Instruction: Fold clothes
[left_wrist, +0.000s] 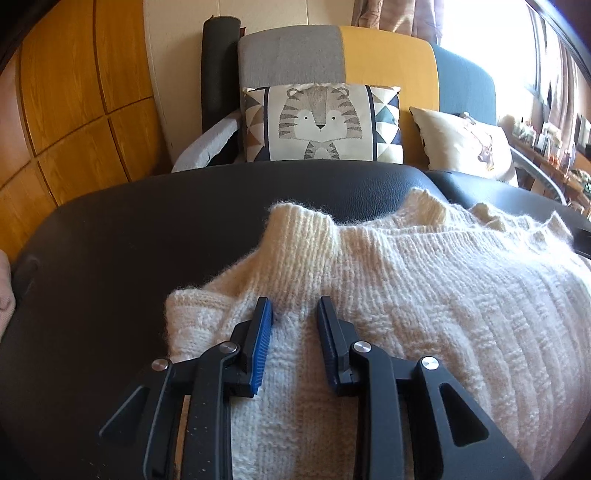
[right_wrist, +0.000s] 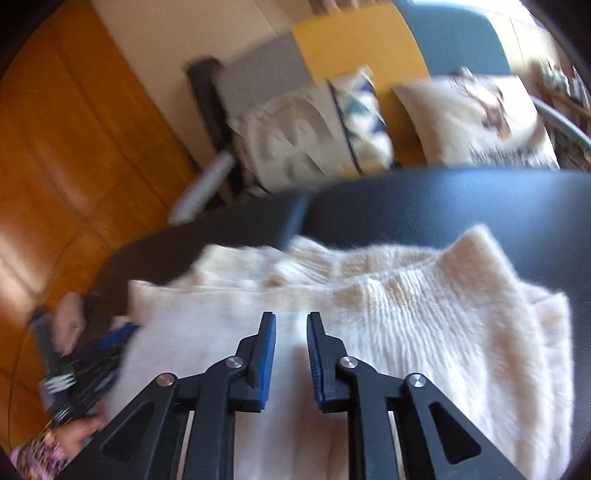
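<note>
The left gripper (left_wrist: 294, 306) is level and points forward over the near left part of the cream chunky-knit sweater (left_wrist: 406, 295). Its two blue-padded fingers (left_wrist: 260, 332) stand apart with a moderate gap and hold nothing; bare knit shows between them. The right gripper (right_wrist: 291, 321) sits above the sweater's near middle, tilted, with a narrower gap between its pads, also empty. The right wrist view is motion-blurred. In that view the left gripper appears at the sweater's left edge, gripped by a hand (right_wrist: 79, 435) with a patterned sleeve.

One sweater lies flat on the black leather cushion (left_wrist: 147, 229), collar toward the far side. Beyond the sweater stands one sofa backrest (left_wrist: 343, 51) in grey, yellow and blue panels. Two pillows lean against it: one tiger-print pillow (left_wrist: 321, 123) directly beyond the sweater and one plain cream pillow with a deer motif (left_wrist: 465, 144) beyond the sweater's right side. Wooden panelling (left_wrist: 74, 110) lies far left of the sweater.
</note>
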